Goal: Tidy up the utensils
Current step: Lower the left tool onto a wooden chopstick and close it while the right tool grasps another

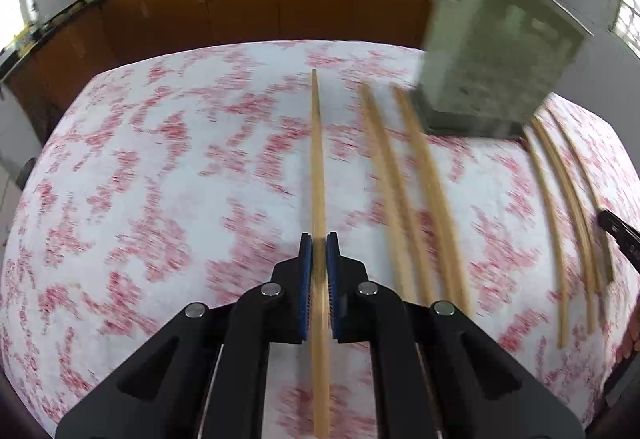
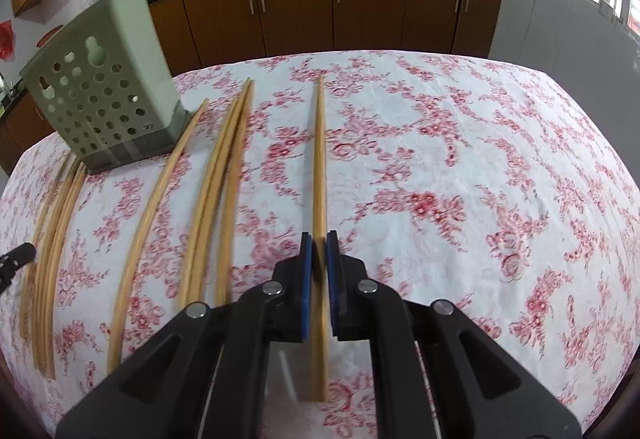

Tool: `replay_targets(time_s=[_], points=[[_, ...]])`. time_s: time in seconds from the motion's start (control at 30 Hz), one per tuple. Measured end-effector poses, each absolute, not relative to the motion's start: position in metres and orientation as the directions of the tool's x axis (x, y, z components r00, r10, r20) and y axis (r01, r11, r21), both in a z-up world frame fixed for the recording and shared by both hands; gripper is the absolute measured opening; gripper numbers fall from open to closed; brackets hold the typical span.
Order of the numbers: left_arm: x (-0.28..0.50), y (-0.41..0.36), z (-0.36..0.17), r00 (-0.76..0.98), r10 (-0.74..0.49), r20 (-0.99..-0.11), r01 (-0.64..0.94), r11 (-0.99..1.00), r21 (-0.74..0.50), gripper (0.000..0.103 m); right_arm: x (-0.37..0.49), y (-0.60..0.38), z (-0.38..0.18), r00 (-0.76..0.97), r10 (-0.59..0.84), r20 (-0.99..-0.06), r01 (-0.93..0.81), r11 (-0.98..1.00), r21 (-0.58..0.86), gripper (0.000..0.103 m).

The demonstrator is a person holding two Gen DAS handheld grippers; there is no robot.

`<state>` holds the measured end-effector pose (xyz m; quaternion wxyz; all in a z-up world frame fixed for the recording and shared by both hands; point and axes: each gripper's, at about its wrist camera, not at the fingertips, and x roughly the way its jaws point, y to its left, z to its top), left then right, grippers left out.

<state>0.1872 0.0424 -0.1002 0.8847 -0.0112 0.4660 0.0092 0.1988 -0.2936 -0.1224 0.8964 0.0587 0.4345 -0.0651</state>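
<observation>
Both grippers clamp a chopstick over the flowered worktop.

The left gripper [image 1: 319, 239] has its jaws closed on one chopstick [image 1: 317, 143] that runs toward 12 o'clock; loose chopsticks [image 1: 404, 175] lie on the floral cloth [image 1: 160, 159] toward 1 and 2 o'clock, and the green perforated holder [image 1: 492, 51] stands at about 1 o'clock. The right gripper [image 2: 319, 239] likewise has its jaws closed on a second chopstick [image 2: 319, 159] pointing to 12 o'clock, with the loose ones [image 2: 228, 175] at 10 to 11 o'clock and the holder [image 2: 100, 87] beyond them at about 10 o'clock, resting on the cloth [image 2: 460, 179].
</observation>
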Motion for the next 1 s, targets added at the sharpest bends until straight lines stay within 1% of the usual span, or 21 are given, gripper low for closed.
replay_targets(time_s=[0.1,0.23,0.37,0.47,1.0], points=[[0.200,0.071,-0.100,0.575,0.026,-0.817,-0.087,0.996,-0.030,0.008,0.204,-0.307,-0.122,0.613,-0.090,-0.785,0.203,0.978,0.046,0.008],[0.204,0.086,-0.101,0.593,-0.016,-0.805,-0.072,0.995,-0.073,0.008,0.208,-0.319,-0.122,0.617,-0.107,-0.780,0.228,0.973,0.047,0.009],[0.195,0.085,-0.103,0.612,-0.019,-0.791,-0.038,0.998,-0.054,0.009,0.205,-0.316,-0.123,0.622,-0.117,-0.774,0.222,0.975,0.031,0.009],[0.186,0.088,-0.104,0.618,-0.034,-0.786,-0.028,0.998,-0.065,0.009,0.202,-0.315,-0.123,0.623,-0.116,-0.773,0.218,0.975,0.030,0.010],[0.153,0.087,-0.102,0.626,-0.019,-0.779,-0.034,0.998,-0.052,0.009,0.182,-0.310,-0.123,0.625,-0.098,-0.775,0.210,0.977,0.046,0.009]])
